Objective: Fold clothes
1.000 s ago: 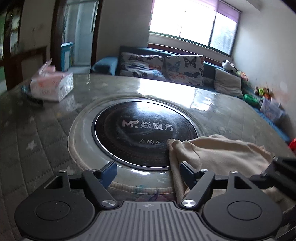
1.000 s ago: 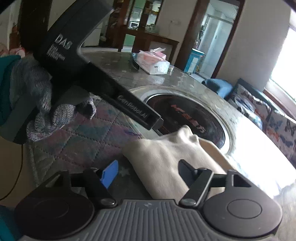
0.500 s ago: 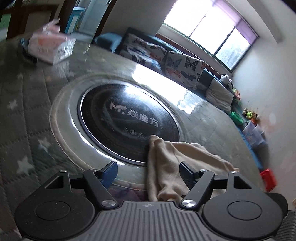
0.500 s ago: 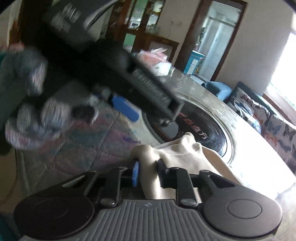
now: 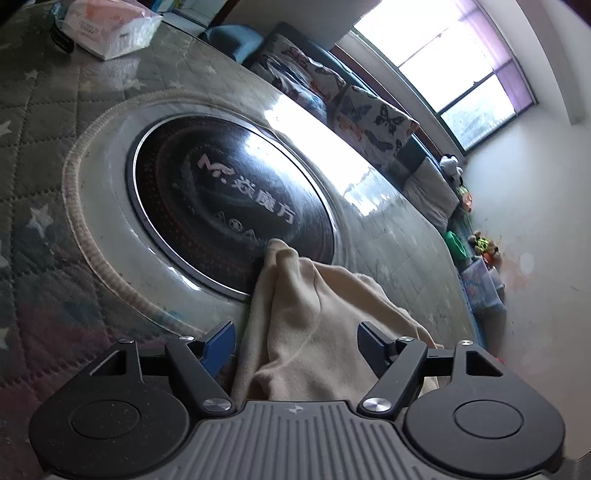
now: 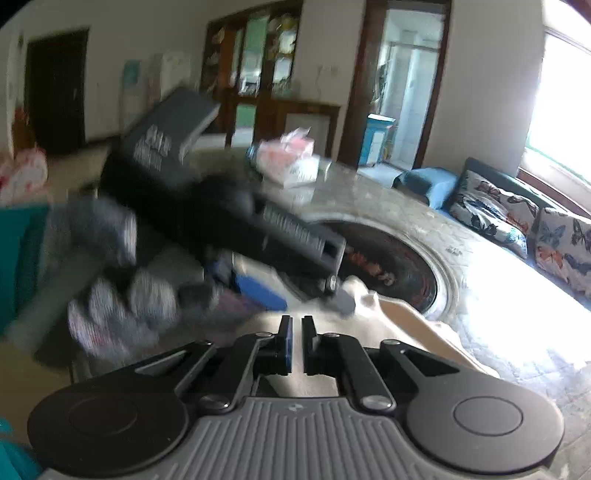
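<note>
A cream garment (image 5: pixel 314 321) lies bunched on the round table, its far corner over the edge of the black hotplate (image 5: pixel 229 199). My left gripper (image 5: pixel 295 343) is open, its jaws on either side of the cloth's near fold. In the right wrist view the garment (image 6: pixel 413 328) lies just past my right gripper (image 6: pixel 297 332), whose jaws are nearly together with the cloth's edge between them. The other gripper (image 6: pixel 258 236), held by a gloved hand (image 6: pixel 114 288), shows blurred ahead and left, above the cloth.
A tissue pack (image 5: pixel 110 26) sits at the table's far side, also in the right wrist view (image 6: pixel 291 162). The quilted table cover (image 5: pixel 44 177) surrounds the hotplate. A sofa with butterfly cushions (image 5: pixel 369 122) stands behind the table, under the window.
My right gripper has closed on the cloth's near edge and lifted. My left gripper has tilted and moved forward, so the cloth now lies between its open jaws.
</note>
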The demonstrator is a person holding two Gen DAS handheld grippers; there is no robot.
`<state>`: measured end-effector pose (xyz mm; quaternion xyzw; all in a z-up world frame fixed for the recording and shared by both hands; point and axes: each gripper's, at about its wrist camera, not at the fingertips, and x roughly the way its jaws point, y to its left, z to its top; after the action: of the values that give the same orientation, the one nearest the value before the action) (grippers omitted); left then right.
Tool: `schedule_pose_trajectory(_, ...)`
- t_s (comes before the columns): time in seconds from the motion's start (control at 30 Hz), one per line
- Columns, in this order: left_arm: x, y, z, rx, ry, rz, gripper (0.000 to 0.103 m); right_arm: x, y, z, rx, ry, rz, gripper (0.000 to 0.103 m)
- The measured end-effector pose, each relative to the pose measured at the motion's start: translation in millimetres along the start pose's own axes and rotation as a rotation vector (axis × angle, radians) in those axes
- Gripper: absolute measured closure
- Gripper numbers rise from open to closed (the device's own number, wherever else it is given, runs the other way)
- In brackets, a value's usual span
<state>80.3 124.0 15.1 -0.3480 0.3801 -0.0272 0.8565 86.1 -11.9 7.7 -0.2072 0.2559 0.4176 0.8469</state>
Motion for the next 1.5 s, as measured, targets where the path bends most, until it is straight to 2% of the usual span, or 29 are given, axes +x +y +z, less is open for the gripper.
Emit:
schedule_pose_trajectory(0.07, -5.2, 1.3, 2.1, 0.009, -0.015, 0.010, 0.028, 7.7, 3.8, -3.8, -0.014, 0.027, 0.008, 0.071)
schedule_pose_trajectory(0.13, -8.2, 4.5, 4.5, 0.004, -0.021, 0.019, 0.028, 15.3, 11.2, -5.8, -0.048, 0.040, 0.014, 0.064)
schedule_pose_trajectory(0.3, -8.5, 11.8, 5.2, -0.021, -0.019, 0.025, 0.026, 37.5, 29.0, -7.4, -0.128, 0.069, 0.000, 0.060)
schedule_pose_trajectory(0.4, -7.6, 11.8, 4.4, -0.028, -0.015, 0.014, 0.026, 46.6, 32.6, -7.3, -0.148, 0.071, -0.022, 0.066)
schedule_pose_trajectory(0.47, -6.2, 11.8, 4.4, -0.043, -0.005, -0.006, 0.025, 48.4, 32.7, -7.1, -0.146, 0.066, -0.032, 0.088)
schedule_pose_trajectory(0.53, -4.5, 11.7, 4.1, -0.057, 0.000, -0.019, 0.025, 41.2, 24.1, -3.6, -0.096, 0.044, -0.025, 0.094)
schedule_pose_trajectory(0.8, 10.7, 6.4, 4.4, -0.126, 0.050, -0.094, 0.026, 5.9, -6.9, 5.5, 0.075, -0.044, 0.016, 0.097)
schedule_pose_trajectory(0.83, 13.0, 5.9, 4.2, -0.130, 0.057, -0.104, 0.029, 3.1, -7.2, 4.3, 0.076, -0.047, 0.023, 0.097)
schedule_pose_trajectory(0.9, 18.8, 6.6, 3.3, -0.140, 0.079, -0.123, 0.046, -1.0, -5.8, 0.9, 0.070, -0.049, 0.040, 0.097)
schedule_pose_trajectory(0.97, 25.3, 9.9, 1.5, -0.152, 0.101, -0.127, 0.075, -2.9, -4.5, -2.9, 0.069, -0.041, 0.059, 0.096)
schedule_pose_trajectory(1.13, 26.5, 16.0, 2.4, -0.145, 0.108, -0.131, 0.080, -12.7, -13.5, -14.4, 0.127, -0.041, 0.077, 0.086)
schedule_pose_trajectory(1.27, 25.4, 14.8, 3.7, -0.126, 0.106, -0.122, 0.080, -32.7, -40.7, -33.0, 0.227, -0.047, 0.002, 0.077)
schedule_pose_trajectory(1.43, 24.7, 12.5, 2.4, -0.107, 0.099, -0.113, 0.080, -46.7, -94.7, -59.1, 0.350, -0.014, -0.193, 0.070)
schedule_pose_trajectory(1.5, 24.5, 11.8, 1.9, -0.103, 0.098, -0.110, 0.079, -48.3, -117.7, -70.9, 0.403, 0.007, -0.271, 0.062)
